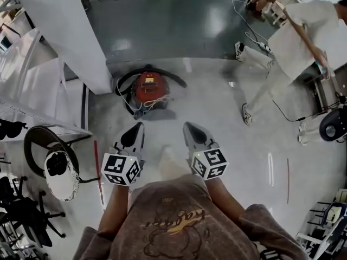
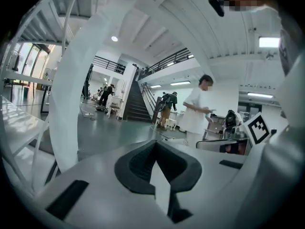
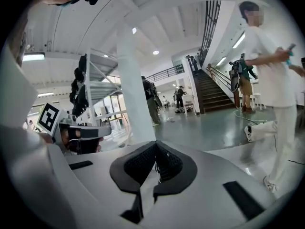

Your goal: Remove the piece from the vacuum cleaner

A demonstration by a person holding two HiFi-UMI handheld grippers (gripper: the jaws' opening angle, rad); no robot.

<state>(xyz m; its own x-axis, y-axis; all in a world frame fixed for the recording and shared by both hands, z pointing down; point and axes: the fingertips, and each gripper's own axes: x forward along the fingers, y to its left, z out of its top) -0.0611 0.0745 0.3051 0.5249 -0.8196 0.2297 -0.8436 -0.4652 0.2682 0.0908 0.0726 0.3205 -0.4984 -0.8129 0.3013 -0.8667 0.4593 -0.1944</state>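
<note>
Vacuum cleaner (image 1: pixel 150 88), a round red canister, stands on the pale floor (image 1: pixel 238 161) ahead of both grippers and well apart from them, untouched. Nearest the camera is the wearer's brown printed shirt (image 1: pixel 173 223), with a bare forearm reaching forward on each side. The left gripper (image 1: pixel 139 127) (image 2: pixel 155 144) and the right gripper (image 1: pixel 187 125) (image 3: pixel 156 144) are held side by side above the floor, tips pointing toward the canister. Each gripper's own view shows its dark ribbed pads pressed together at the tip with nothing between them, so both are fully closed and empty. Beyond them, a black hose (image 1: pixel 126 83) curls around the back and left of the red body, and a pale cord (image 1: pixel 154 103) lies bunched against its near side. Which part of the machine is the piece to come off cannot be told from here. A broad white pillar (image 1: pixel 65 31) rises just left of the canister. Farther off, where the floor turns dark and glossy, a person in white (image 1: pixel 295 45) stands to the right, and a dark staircase (image 2: pixel 136 105) climbs at the back of the hall.
</note>
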